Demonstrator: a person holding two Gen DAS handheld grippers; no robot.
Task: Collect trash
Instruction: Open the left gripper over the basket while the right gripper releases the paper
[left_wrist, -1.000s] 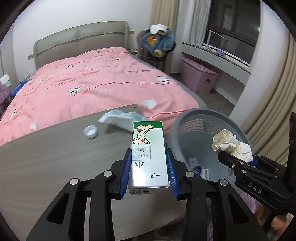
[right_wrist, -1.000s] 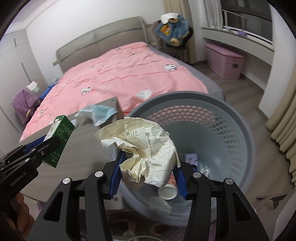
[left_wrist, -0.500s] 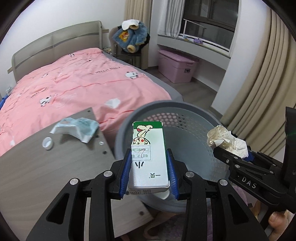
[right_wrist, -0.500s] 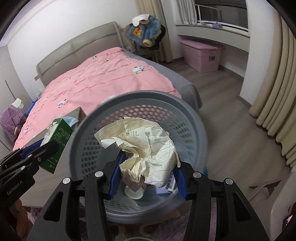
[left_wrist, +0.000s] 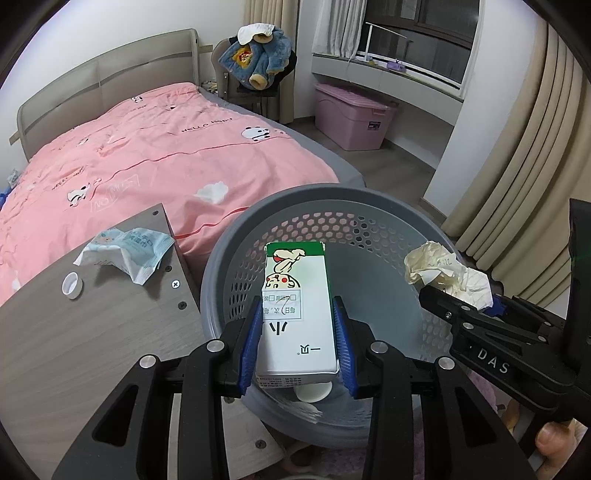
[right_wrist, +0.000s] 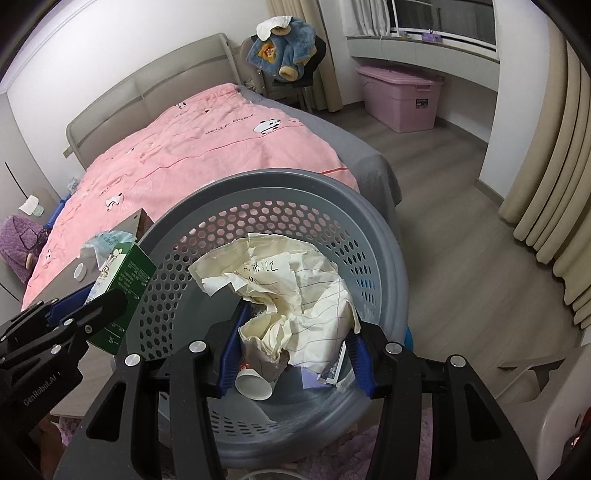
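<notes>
My left gripper (left_wrist: 297, 332) is shut on a green and white carton (left_wrist: 295, 310) and holds it over the grey perforated trash basket (left_wrist: 369, 206). My right gripper (right_wrist: 291, 332) is shut on a crumpled ball of lined paper (right_wrist: 291, 291), also above the basket (right_wrist: 384, 258). The carton shows at the left of the right wrist view (right_wrist: 122, 288). The paper ball shows at the right of the left wrist view (left_wrist: 443, 273). A paper cup (right_wrist: 255, 386) and other scraps lie in the basket's bottom.
A wooden table (left_wrist: 74, 332) left of the basket carries a crumpled blue and white wrapper (left_wrist: 125, 251) and a white bottle cap (left_wrist: 72, 285). A pink bed (left_wrist: 147, 147) lies behind. A pink storage box (left_wrist: 351, 114) and curtains (left_wrist: 535, 166) stand at the right.
Both grippers moved right from the table's edge to above the basket, each still gripping its item. The basket now fills the middle of both views.
</notes>
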